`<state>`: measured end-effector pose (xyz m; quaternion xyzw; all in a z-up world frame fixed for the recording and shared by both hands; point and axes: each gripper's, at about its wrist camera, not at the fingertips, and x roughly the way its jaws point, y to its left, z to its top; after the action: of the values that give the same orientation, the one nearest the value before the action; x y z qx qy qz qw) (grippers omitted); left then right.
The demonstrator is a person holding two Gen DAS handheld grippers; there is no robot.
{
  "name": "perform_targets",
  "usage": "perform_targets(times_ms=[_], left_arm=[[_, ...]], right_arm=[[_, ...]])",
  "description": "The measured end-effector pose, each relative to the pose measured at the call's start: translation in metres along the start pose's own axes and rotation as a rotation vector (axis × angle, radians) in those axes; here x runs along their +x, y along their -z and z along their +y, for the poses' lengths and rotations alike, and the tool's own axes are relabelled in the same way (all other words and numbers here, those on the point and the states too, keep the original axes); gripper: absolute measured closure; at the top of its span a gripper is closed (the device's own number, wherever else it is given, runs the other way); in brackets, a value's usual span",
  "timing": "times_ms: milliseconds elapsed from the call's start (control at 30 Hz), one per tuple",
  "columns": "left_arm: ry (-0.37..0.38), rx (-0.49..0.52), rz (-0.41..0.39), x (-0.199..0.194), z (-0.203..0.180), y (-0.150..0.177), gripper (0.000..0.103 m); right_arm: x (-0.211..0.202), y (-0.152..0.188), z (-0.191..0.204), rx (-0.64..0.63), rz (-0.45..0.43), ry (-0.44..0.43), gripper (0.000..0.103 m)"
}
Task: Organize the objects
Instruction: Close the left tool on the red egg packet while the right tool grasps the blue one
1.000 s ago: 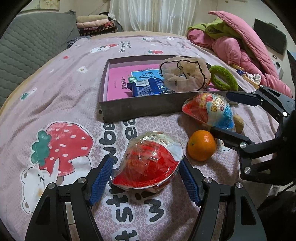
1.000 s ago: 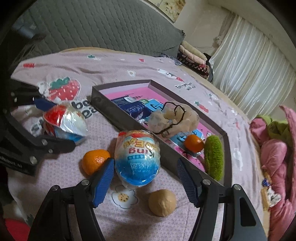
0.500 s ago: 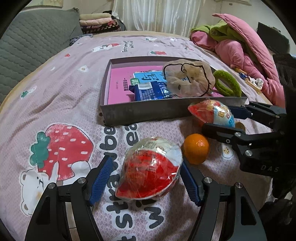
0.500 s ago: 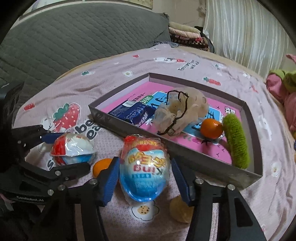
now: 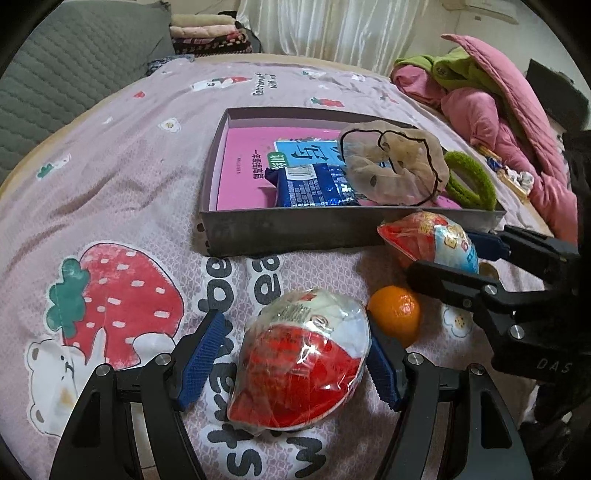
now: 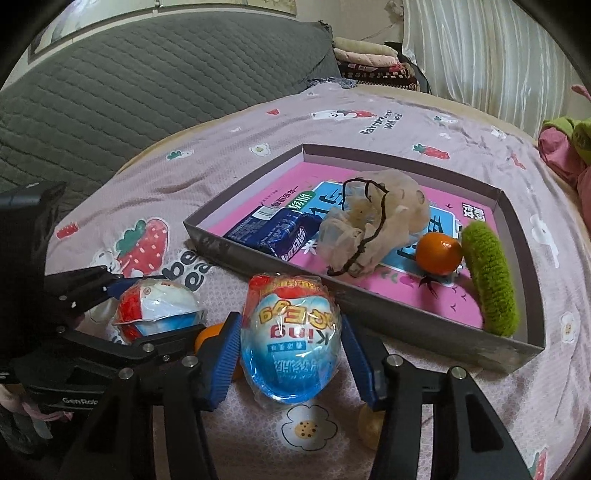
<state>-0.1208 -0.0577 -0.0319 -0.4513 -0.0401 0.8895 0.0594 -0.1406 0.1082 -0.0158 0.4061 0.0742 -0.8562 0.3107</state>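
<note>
glossy plastic-wrapped egg (image 5: pixel 301 363), matt cloth bedsheet (image 5: pixel 110 177)

Grey quilted headboard (image 6: pixel 155 74), white curtains (image 5: pixel 343 26), pink bedsheet (image 5: pixel 129 155).

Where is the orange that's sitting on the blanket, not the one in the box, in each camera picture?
Left wrist view: the orange sits lower right of center, beside the left gripper's right finger.
Right wrist view: only a sliver of it peeks out behind the right gripper's left finger.
Shared landmark: the gray box.
</note>
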Motion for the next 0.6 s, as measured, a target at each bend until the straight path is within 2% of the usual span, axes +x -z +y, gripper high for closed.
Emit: perform_targets(times_ms=[33,133,333,600], left_arm=[[0.002,-0.002,0.002,0.0,0.0,0.0,0.03],[0.022,-0.007,0.004,-0.001,0.0,0.001,0.045],[0.074,-0.039,0.003,-0.006,0.004,-0.001,0.047],[0.065,-0.028,-0.068,-0.019,-0.002,-0.008,0.047]], right_arm=[[0.0,0.0,0.0,0.003,-0.001,-0.003,0.049],[-0.002,0.0,0.0,0.011,-0.007,-0.017,0.049],[-0.006,-0.001,-0.002,0.021,-0.024,-0.02,0.049],[-0.012,-0.002,-0.001,0.019,-0.054,-0.017,0.049]])
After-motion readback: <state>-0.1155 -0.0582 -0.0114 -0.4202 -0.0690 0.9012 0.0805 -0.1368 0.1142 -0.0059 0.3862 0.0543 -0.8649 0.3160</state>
